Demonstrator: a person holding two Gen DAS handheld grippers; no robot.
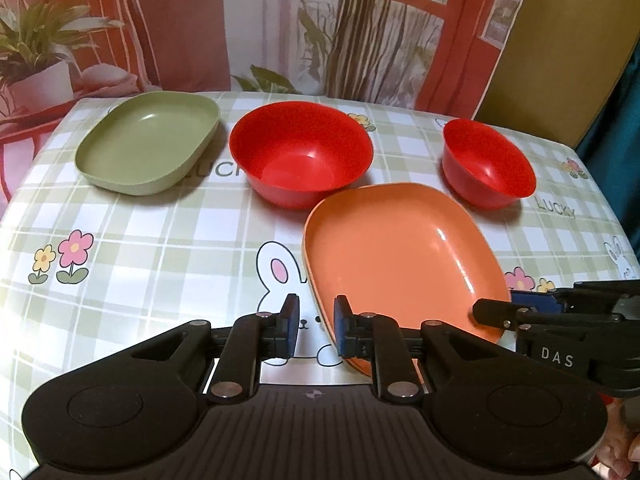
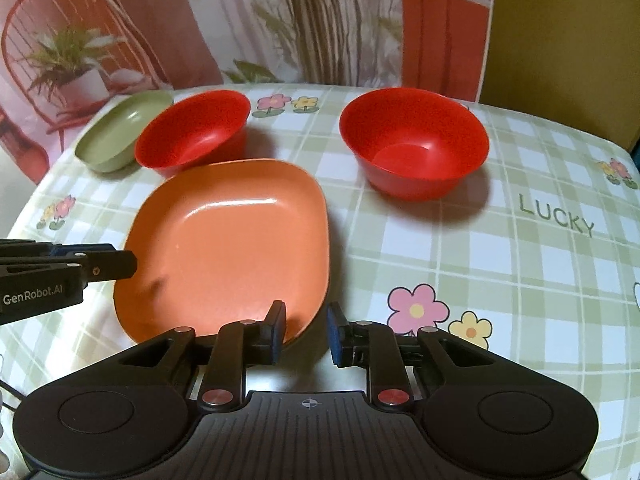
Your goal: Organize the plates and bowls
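An orange plate (image 1: 400, 264) lies on the table near me; it also shows in the right wrist view (image 2: 228, 248). Behind it stand a large red bowl (image 1: 300, 152) (image 2: 192, 134), a small red bowl (image 1: 488, 160) (image 2: 414, 142) and a green plate (image 1: 148, 142) (image 2: 122, 136). My left gripper (image 1: 316, 326) is open, its jaws either side of the orange plate's near left rim, not closed on it. My right gripper (image 2: 306, 330) is open at the plate's near right corner. Each gripper shows in the other's view, the right one (image 1: 520, 312) and the left one (image 2: 100, 260).
The table (image 1: 160, 240) wears a green checked cloth with flowers and rabbits. A printed curtain (image 1: 280, 20) hangs behind its far edge. The table's right edge (image 2: 624, 152) drops off beside the small bowl.
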